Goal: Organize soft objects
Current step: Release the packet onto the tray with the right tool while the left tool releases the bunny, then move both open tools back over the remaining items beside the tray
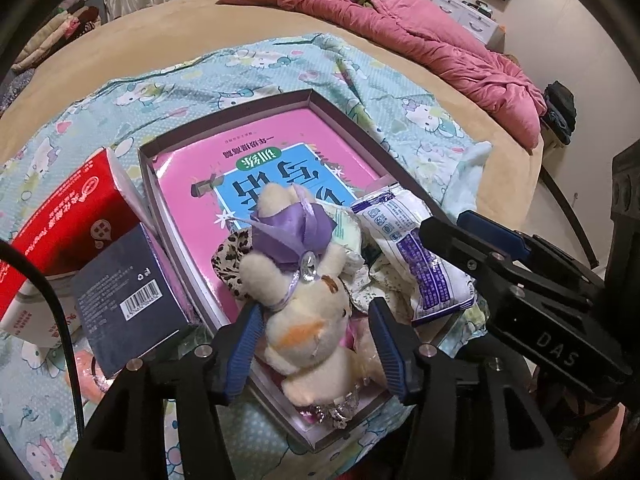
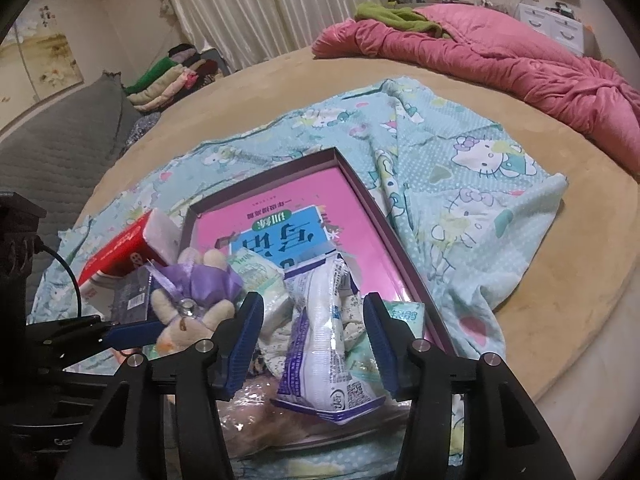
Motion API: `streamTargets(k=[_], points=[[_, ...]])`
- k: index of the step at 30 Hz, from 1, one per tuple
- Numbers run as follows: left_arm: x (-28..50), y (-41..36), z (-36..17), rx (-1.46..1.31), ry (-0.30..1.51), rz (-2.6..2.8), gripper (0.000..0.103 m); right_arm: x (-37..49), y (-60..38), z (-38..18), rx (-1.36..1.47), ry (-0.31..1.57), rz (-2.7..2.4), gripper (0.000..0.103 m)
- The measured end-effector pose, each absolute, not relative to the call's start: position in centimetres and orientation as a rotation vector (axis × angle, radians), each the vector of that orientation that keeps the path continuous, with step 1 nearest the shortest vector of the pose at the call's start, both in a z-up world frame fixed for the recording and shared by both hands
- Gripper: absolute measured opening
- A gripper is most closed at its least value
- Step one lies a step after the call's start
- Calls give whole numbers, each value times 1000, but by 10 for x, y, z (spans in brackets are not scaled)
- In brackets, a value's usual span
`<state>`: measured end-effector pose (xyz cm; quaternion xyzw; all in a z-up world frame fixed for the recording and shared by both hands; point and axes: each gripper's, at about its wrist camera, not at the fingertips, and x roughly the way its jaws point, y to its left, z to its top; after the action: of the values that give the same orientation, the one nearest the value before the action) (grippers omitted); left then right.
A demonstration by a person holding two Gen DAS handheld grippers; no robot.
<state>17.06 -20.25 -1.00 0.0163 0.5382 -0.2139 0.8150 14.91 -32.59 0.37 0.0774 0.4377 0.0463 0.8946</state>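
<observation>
1. Bed, tan cover, with a Hello Kitty cloth spread under the work area. Plenty of open cloth to the right and far side for setting things down; pink quilt well apart at the back.

2. Shallow box lying on the cloth, pink book flat inside it. Low stiff walls on all sides: anything taken out must lift clear of the rim before moving sideways. Far half of the box is open room.

3. Red carton and dark box sit just beside the shallow box's left wall, crowding that side. Rigid, not the task's things.

4. Plush toy with purple bow, lying in the near end of the box. Light, squashy, fuzzy, so probably grips well. Left gripper has its jaws wide, one either side of the toy's body, not closed on it. Best hold judged to be across the torso.

5. White and purple packet, at the near right of the box, resting on crumpled cloth and other soft packs. Light, crinkly film, likely slippery; a pinch across its middle should hold. Right gripper stands wide open, straddling it, no contact clear.

6. Leopard-print scrap beside the toy: limp, small.
</observation>
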Motion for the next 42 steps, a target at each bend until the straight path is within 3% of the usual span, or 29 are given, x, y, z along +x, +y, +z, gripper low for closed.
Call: streamTargets(k=[18, 42], points=[[153, -180, 27, 41, 1052, -382, 69, 134, -309, 41, 134, 846, 116, 66], [127, -57, 57, -69, 983, -179, 71, 112, -209, 72, -40, 818, 321, 67]])
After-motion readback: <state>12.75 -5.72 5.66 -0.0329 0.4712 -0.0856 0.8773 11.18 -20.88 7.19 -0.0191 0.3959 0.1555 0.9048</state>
